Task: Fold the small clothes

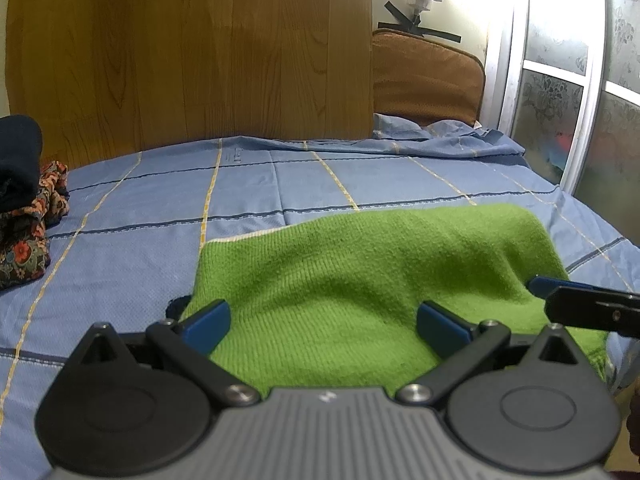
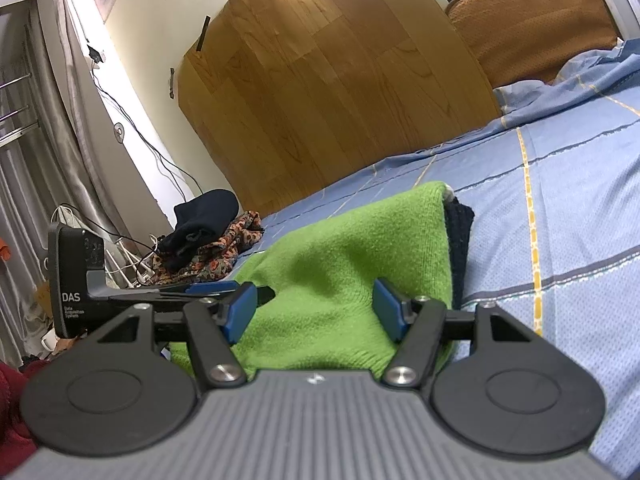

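Observation:
A green knitted garment [image 1: 360,280] lies on the blue checked bed sheet [image 1: 160,208], with a dark knit piece [image 2: 460,236] under its edge. My left gripper [image 1: 324,326] is open, its blue pads [image 1: 208,324] low over the garment's near edge. My right gripper [image 2: 316,308] is open too, over the same green garment [image 2: 340,260]. The right gripper's fingers [image 1: 576,300] show at the right of the left wrist view; the left gripper's body [image 2: 80,276] shows at the left of the right wrist view.
A pile of floral and dark clothes [image 1: 24,208] sits at the bed's left edge, also in the right wrist view [image 2: 208,236]. A wooden panel [image 1: 192,52] and a brown cushion [image 1: 424,80] stand behind the bed. Patterned glass doors [image 1: 568,92] are at the right.

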`<state>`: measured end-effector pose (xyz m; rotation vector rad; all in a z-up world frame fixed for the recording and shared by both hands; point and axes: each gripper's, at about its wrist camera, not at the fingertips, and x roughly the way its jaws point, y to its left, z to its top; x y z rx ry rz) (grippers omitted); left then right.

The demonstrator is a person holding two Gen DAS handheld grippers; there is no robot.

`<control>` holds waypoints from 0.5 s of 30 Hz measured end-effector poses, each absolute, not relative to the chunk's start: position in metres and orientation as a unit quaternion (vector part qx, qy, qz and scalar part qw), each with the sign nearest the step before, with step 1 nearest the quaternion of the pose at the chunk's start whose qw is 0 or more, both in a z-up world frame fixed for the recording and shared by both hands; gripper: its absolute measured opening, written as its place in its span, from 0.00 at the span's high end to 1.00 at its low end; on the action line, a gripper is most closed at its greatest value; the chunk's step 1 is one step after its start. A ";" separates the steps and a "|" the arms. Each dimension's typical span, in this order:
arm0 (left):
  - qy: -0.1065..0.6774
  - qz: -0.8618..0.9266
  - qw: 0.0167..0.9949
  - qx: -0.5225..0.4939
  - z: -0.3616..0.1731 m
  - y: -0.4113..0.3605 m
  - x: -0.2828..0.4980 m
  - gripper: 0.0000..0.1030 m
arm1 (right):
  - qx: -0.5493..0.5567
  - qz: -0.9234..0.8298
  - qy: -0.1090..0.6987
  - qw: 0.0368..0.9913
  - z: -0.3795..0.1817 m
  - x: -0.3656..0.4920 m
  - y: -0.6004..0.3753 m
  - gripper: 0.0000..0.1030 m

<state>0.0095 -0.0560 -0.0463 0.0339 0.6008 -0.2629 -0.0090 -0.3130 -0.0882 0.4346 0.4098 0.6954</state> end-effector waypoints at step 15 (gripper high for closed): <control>0.291 -0.129 0.948 0.018 -0.047 -0.058 0.007 0.00 | 0.211 0.335 0.198 0.897 -0.088 -0.009 -0.313 0.35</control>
